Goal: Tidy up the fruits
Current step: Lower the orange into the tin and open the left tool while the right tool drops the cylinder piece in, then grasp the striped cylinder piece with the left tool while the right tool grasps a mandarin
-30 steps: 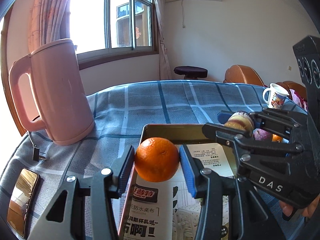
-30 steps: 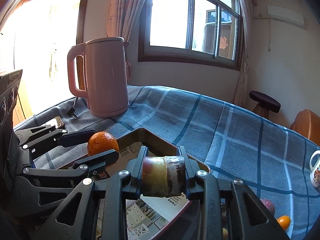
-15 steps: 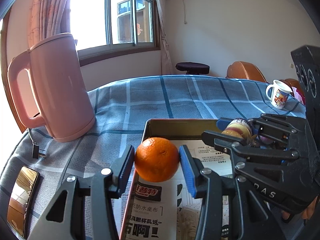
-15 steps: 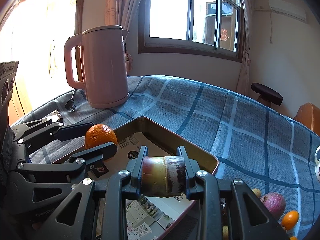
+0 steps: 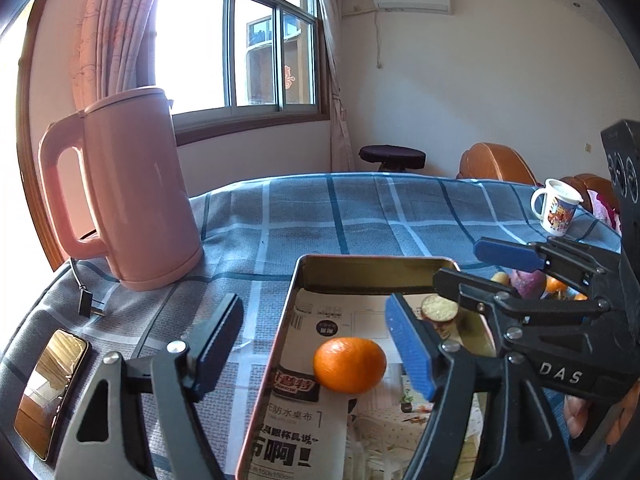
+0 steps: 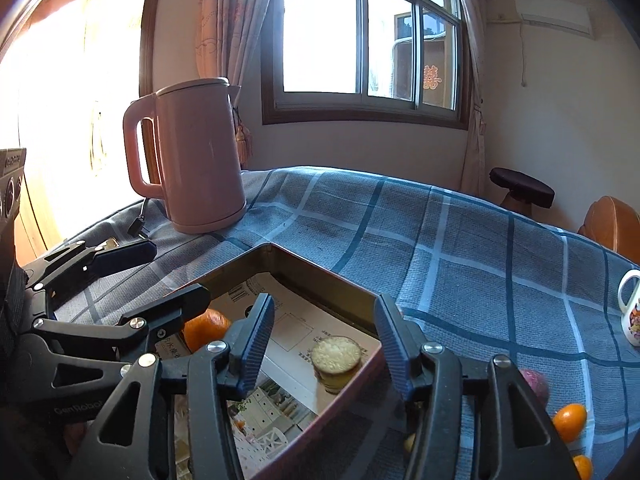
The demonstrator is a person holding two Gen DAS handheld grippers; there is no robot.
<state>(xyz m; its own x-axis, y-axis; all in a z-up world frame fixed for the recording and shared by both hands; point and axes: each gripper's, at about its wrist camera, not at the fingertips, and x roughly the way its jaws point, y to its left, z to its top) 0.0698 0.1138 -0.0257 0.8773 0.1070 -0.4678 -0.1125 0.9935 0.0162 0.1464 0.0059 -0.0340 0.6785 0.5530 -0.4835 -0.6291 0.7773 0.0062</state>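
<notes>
A metal tray lined with printed paper lies on the blue checked tablecloth. An orange rests in it, also seen in the right wrist view. A short cut piece of sugarcane stands on end in the tray near its right wall; it also shows in the left wrist view. My left gripper is open above the orange. My right gripper is open above the sugarcane piece. Both are empty.
A pink kettle with its plug stands at the back left. A phone lies at the left edge. A mug stands at the right. A purple fruit and small oranges lie right of the tray.
Both grippers opened. The orange dropped from the left gripper into the tray, and the sugarcane piece dropped from the right gripper into the tray.
</notes>
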